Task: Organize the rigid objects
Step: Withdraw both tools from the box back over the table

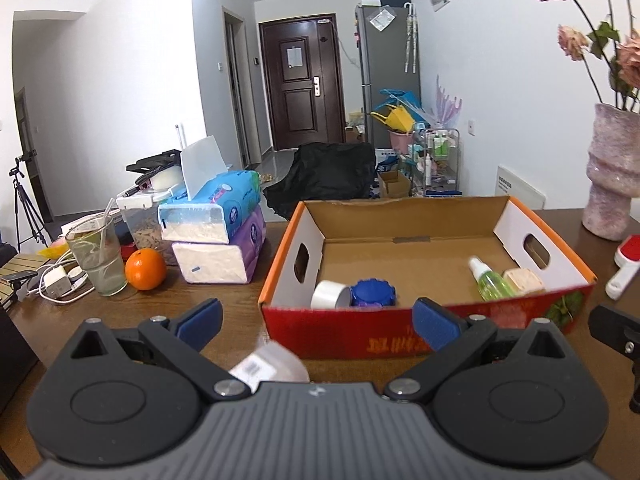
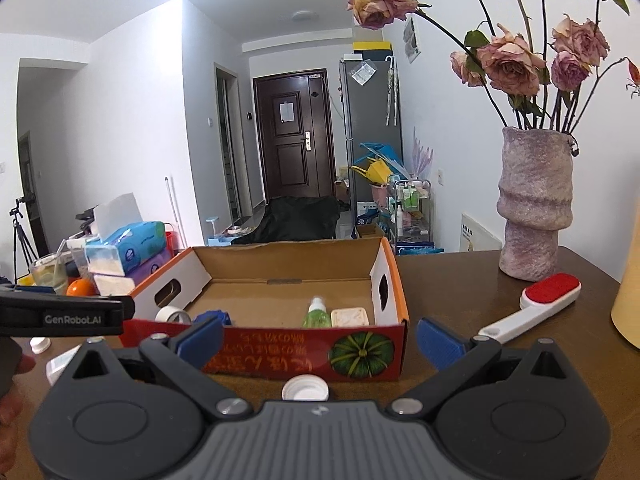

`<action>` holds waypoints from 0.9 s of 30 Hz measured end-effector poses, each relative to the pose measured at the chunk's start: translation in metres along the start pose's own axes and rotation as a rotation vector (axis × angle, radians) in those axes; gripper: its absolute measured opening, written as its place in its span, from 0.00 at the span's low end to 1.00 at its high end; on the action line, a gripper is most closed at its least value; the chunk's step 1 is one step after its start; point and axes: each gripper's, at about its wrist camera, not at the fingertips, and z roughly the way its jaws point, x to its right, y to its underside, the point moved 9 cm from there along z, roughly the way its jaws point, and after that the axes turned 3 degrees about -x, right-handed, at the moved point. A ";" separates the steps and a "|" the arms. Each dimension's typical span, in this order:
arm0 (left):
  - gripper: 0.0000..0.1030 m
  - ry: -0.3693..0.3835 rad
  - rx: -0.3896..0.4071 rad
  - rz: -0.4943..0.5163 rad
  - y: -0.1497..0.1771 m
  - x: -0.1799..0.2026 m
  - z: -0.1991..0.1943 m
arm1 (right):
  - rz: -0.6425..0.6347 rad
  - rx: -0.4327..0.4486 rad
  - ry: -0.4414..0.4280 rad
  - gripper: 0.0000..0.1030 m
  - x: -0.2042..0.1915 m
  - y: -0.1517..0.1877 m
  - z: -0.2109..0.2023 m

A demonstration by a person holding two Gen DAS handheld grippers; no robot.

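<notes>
Box [image 1: 400, 336] holds tape [image 1: 330, 294], blue lid [image 1: 374, 291], spray bottle [image 1: 490, 280]

The cardboard box [image 2: 280, 344] at centre frame is plain brown inside, orange along its rim, and red in front with yellow lettering and a green striped pumpkin print. Inside sit a white tape roll [image 1: 330, 294], a blue lid [image 1: 373, 292] and a green spray bottle [image 1: 494, 282]. At right, a mottled mauve vase [image 2: 534, 204] holds faded pink roses [image 2: 512, 60].

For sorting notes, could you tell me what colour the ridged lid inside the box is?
Blue; the ridged lid shows best in the left wrist view.
</notes>
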 end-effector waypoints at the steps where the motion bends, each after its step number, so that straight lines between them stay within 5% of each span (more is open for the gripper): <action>1: 1.00 0.000 -0.001 0.004 0.003 0.000 -0.003 | 0.001 -0.003 0.002 1.00 0.000 0.003 -0.002; 27: 1.00 0.019 -0.083 0.010 0.088 -0.037 -0.034 | -0.003 -0.080 0.025 1.00 -0.002 0.075 -0.046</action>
